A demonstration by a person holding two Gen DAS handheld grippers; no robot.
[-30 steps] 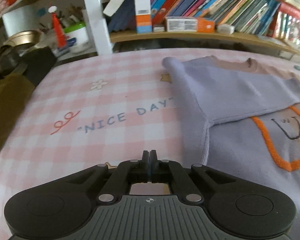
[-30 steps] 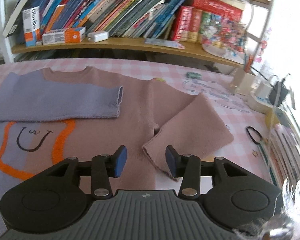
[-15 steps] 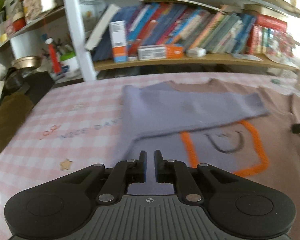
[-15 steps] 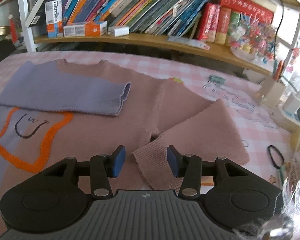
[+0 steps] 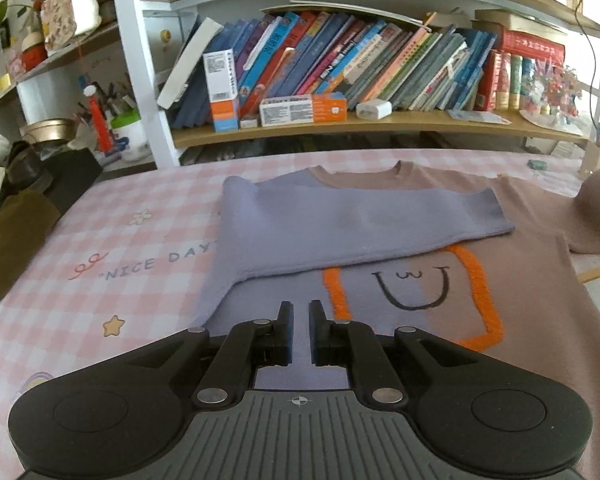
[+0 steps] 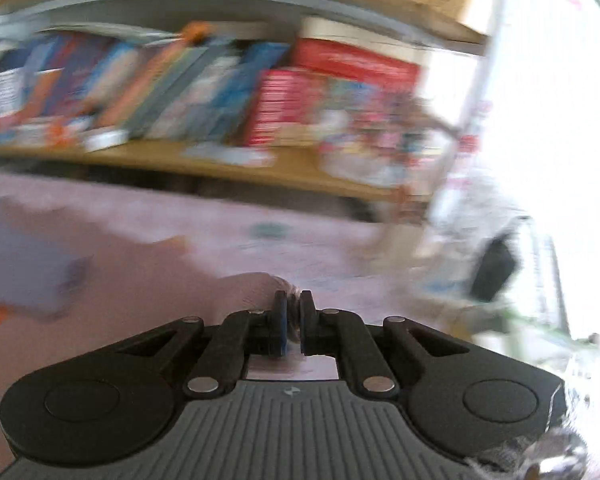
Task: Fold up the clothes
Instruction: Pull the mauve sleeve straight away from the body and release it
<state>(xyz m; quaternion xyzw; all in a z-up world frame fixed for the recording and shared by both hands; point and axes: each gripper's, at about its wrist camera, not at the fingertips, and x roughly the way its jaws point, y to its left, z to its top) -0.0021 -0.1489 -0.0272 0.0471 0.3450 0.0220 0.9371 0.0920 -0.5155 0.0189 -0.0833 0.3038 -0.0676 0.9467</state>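
I read "NICE DAY" on the pink-check tablecloth (image 5: 140, 216) at left. Left tool (image 5: 299, 312): jaws nearly shut w/ a slim gap, nothing held, over the lilac-and-mauve knit sweater (image 5: 380, 216) lying flat on the table, lilac sleeve folded across. Right tool (image 6: 293, 312) is clamped on the mauve sleeve's cuff (image 6: 256, 284). Right view's blurred; book titles unreadable.

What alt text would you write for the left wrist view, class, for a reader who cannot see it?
A purple and brown sweater lies flat on a pink checked tablecloth, its purple sleeve folded across the chest. The left gripper hovers at its hem, jaws nearly shut and empty, with a bookshelf behind.
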